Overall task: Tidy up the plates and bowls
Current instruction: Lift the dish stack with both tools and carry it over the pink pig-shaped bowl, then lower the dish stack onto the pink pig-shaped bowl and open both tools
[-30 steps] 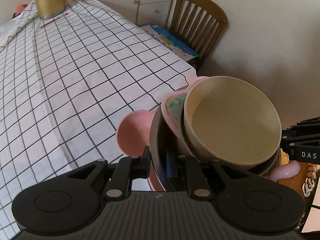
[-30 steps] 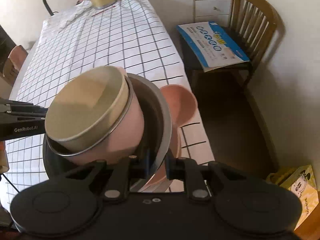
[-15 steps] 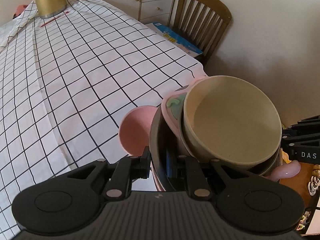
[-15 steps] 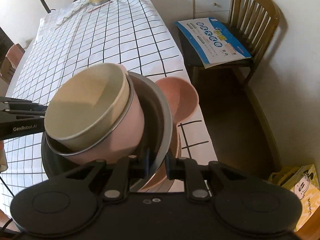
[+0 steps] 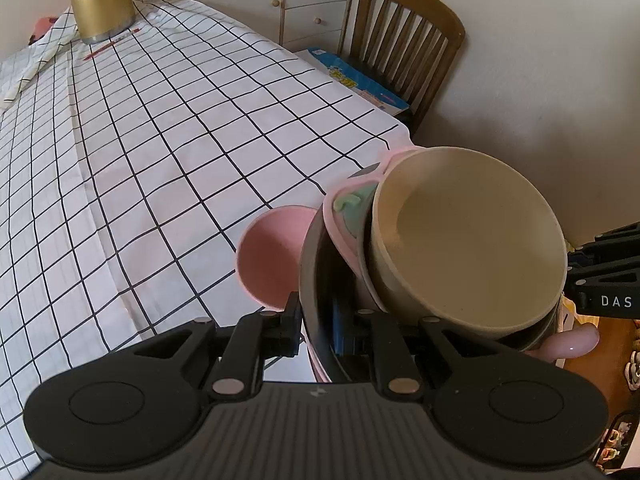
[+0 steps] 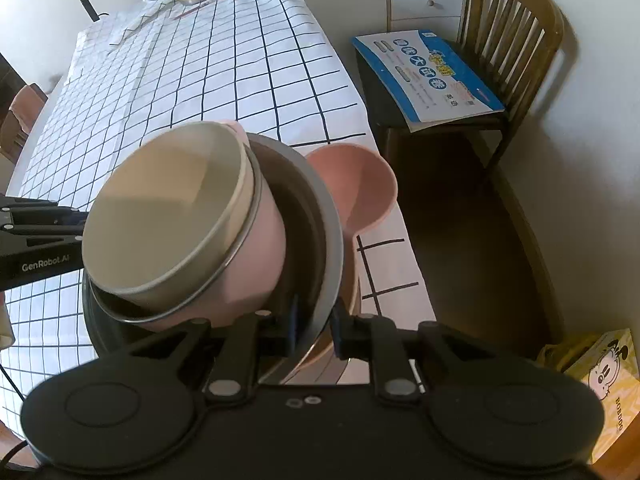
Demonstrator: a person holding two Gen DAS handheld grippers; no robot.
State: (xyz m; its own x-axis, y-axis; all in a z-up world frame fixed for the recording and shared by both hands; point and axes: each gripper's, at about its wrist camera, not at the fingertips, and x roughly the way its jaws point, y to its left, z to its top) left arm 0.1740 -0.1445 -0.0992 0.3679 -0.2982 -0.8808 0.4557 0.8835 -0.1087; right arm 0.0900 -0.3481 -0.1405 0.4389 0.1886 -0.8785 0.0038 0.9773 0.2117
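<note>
A dark grey plate [image 5: 310, 264] carries a tilted stack: a beige bowl [image 5: 468, 240] nested in a pink bowl [image 5: 340, 220] with a teal inside. My left gripper [image 5: 316, 316] is shut on the plate's near rim. In the right wrist view my right gripper [image 6: 316, 322] is shut on the opposite rim of the dark plate [image 6: 320, 216], with the beige bowl [image 6: 168, 216] leaning left. The stack hangs over the table's corner. A small pink bowl [image 5: 268, 256] [image 6: 356, 184] shows just past the plate; whether it rests on the cloth I cannot tell.
The table [image 5: 140, 140] has a white checked cloth, with a gold kettle [image 5: 102, 4] at its far end. A wooden chair [image 6: 516, 28] with a blue booklet [image 6: 428, 76] stands beyond the corner. White drawers [image 5: 304, 4] line the wall. A yellow box [image 6: 600, 380] sits on the floor.
Both grippers keep their hold on the plate. The view has drifted a little, so slightly more of the table and chair shows; the stack sits the same.
</note>
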